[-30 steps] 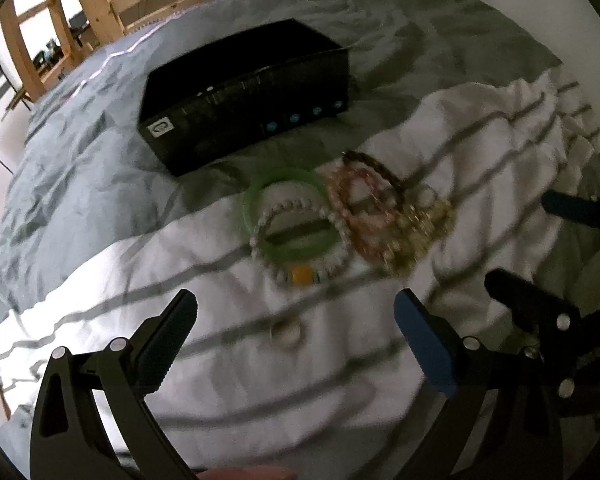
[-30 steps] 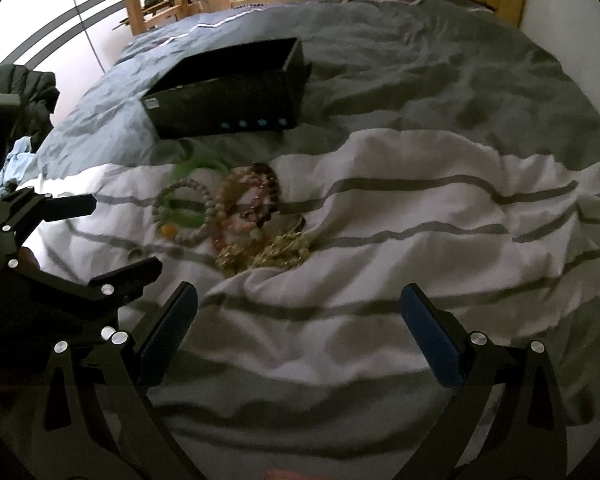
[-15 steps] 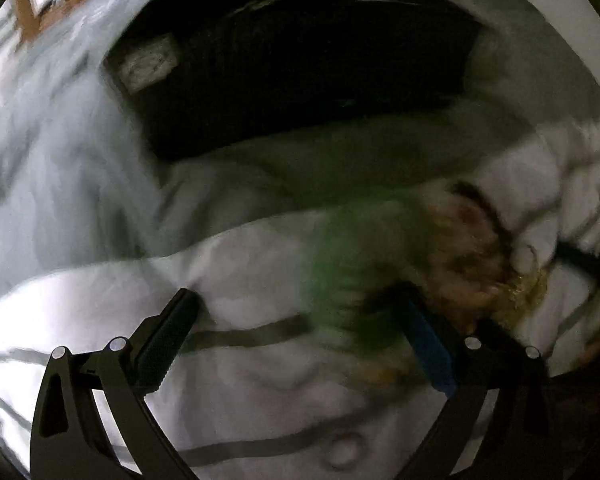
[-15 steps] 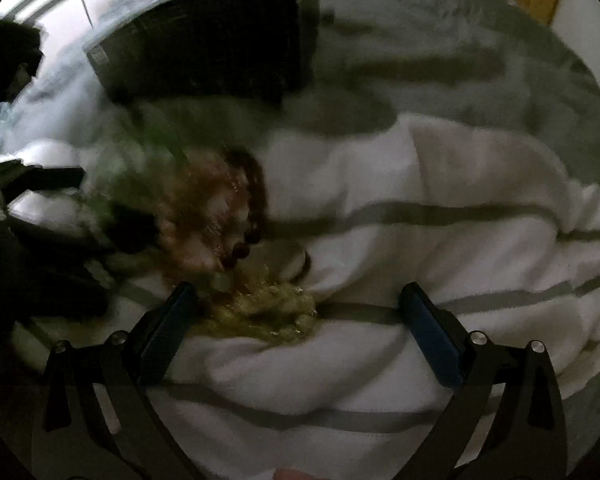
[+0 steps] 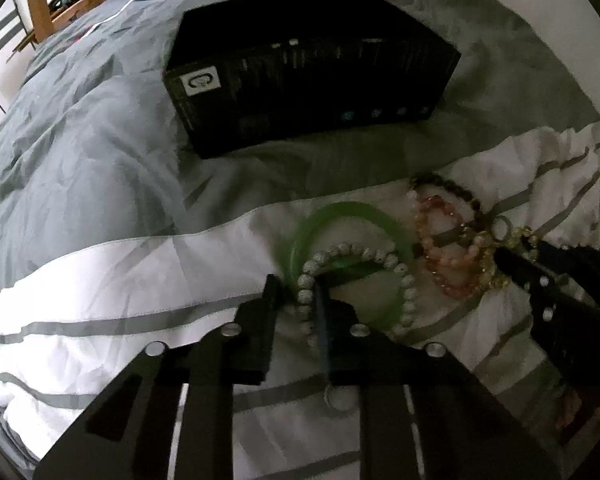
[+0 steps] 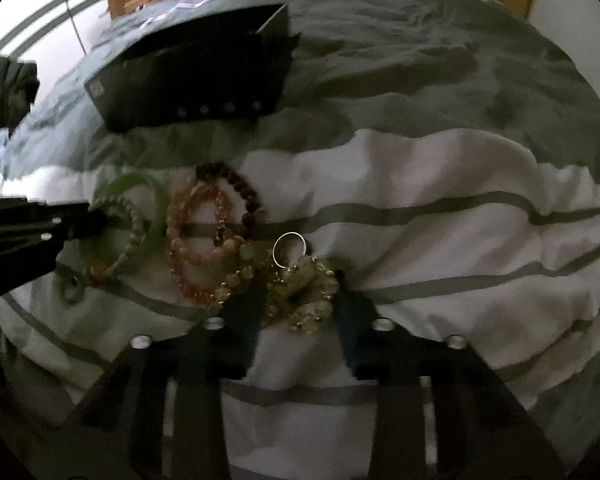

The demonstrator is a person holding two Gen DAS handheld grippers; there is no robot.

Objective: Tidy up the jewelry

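Observation:
On the striped duvet (image 5: 120, 272) lies a pile of jewelry in front of a black box (image 5: 308, 64). My left gripper (image 5: 296, 300) is closing; its pads pinch the near side of the white bead bracelet (image 5: 408, 284), which lies over a green bangle (image 5: 352, 210). My right gripper (image 6: 300, 304) is closing too, with the clump of the yellow bead bracelet (image 6: 312, 292) touching both pads. A silver ring (image 6: 288, 236), a pink bracelet (image 6: 196, 248) and a dark brown bead bracelet (image 6: 240, 184) lie just beyond. A small ring (image 5: 340, 398) rests under my left gripper.
The box (image 6: 196, 76) stands open on the grey part of the duvet, beyond the pile. A wooden bed frame (image 5: 40, 0) runs along the far edge. A dark garment (image 6: 4, 92) hangs at the left. Bare striped duvet (image 6: 460, 220) spreads to the right.
Both grippers moved forward and down onto the pile and went from wide open to nearly shut, the left around the white bead bracelet, the right around the yellow bead bracelet.

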